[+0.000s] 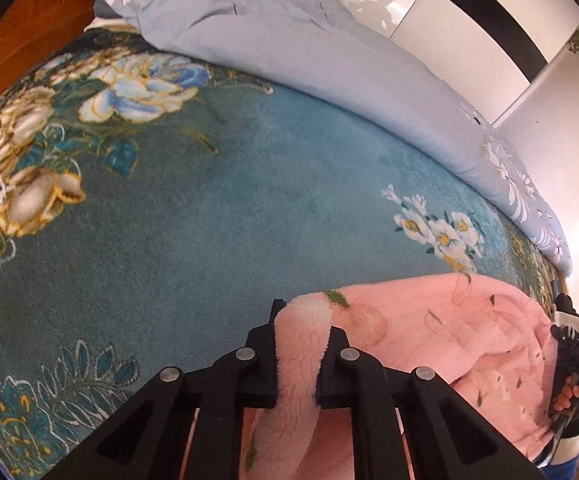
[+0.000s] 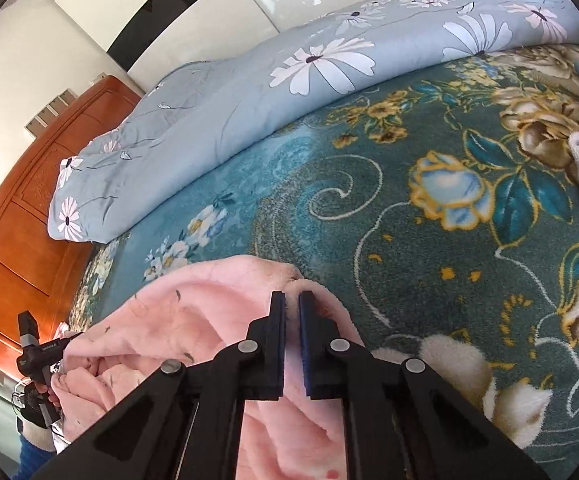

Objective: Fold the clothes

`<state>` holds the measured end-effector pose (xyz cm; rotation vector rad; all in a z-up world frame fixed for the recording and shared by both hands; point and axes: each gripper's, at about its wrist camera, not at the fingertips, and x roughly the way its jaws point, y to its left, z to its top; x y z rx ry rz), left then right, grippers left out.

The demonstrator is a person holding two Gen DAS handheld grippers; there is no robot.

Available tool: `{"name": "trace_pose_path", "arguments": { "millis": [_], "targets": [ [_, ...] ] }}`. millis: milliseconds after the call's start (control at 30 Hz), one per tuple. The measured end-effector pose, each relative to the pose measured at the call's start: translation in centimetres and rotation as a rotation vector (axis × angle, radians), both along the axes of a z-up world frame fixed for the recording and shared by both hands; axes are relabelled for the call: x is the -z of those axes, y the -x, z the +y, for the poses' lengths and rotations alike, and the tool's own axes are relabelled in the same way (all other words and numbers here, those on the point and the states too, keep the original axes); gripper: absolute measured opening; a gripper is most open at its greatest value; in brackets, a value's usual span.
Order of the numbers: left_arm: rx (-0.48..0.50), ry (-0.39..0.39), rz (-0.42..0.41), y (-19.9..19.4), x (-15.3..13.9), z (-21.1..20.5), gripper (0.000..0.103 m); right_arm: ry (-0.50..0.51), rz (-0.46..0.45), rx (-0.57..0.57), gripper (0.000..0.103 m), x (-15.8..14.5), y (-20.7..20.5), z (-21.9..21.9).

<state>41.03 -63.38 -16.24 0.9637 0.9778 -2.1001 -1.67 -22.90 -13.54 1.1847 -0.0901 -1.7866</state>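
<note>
Fleece like this thick pink plush garment [image 1: 449,328], spread on the teal floral bed blanket [image 1: 209,220], looks soft, floppy and light, so hems are probably the best hold. Left gripper [image 1: 299,344] is clamped on a fat fold of it; right gripper [image 2: 292,320] has its jaws nearly together, apparently pinching a thin edge.

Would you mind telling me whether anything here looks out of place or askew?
Nothing stands out. The fluffy pink garment lies bunched on the teal floral blanket, pinched by the left gripper and right gripper. The pale blue daisy-print quilt is simply rumpled.

Floral blanket [image 1: 209,220], blue quilt [image 1: 289,40], perhaps wardrobe [image 2: 21,208]
</note>
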Motion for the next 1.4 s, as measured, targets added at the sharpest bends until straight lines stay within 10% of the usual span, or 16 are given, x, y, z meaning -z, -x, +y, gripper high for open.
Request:
{"name": "trace_pose_path", "arguments": {
  "millis": [267,400,733,1000,1167,1233,1400],
  "targets": [
    [0.036,0.278,0.105,3.7,-11.9,-1.2,0.011,0.166,0.154,0.127,0.006,-9.7,3.5,1.4],
    [0.034,0.390,0.020,7.5,-14.7,-2.7,0.014,0.174,0.248,0.170,0.006,-13.0,5.0,1.3],
    [0.025,0.294,-0.230,15.2,-2.3,-6.3,0.014,-0.027,0.109,0.250,0.006,-3.0,9.6,-3.3],
    [0.007,0.222,-0.303,16.1,2.3,-8.1,0.015,-0.133,0.056,0.273,0.007,2.0,11.2,-5.3],
    [0.010,0.188,-0.268,15.4,1.2,-7.8,0.023,-0.134,0.095,0.243,0.018,0.6,10.4,-5.3],
    [0.013,0.205,-0.243,14.6,-0.8,-7.2,0.040,-0.127,0.132,0.226,0.047,-1.3,9.3,-4.6],
    [-0.022,0.282,-0.130,9.8,-7.8,-4.2,0.061,-0.085,0.229,0.129,0.049,-5.8,3.9,-0.7]
  ]
}}
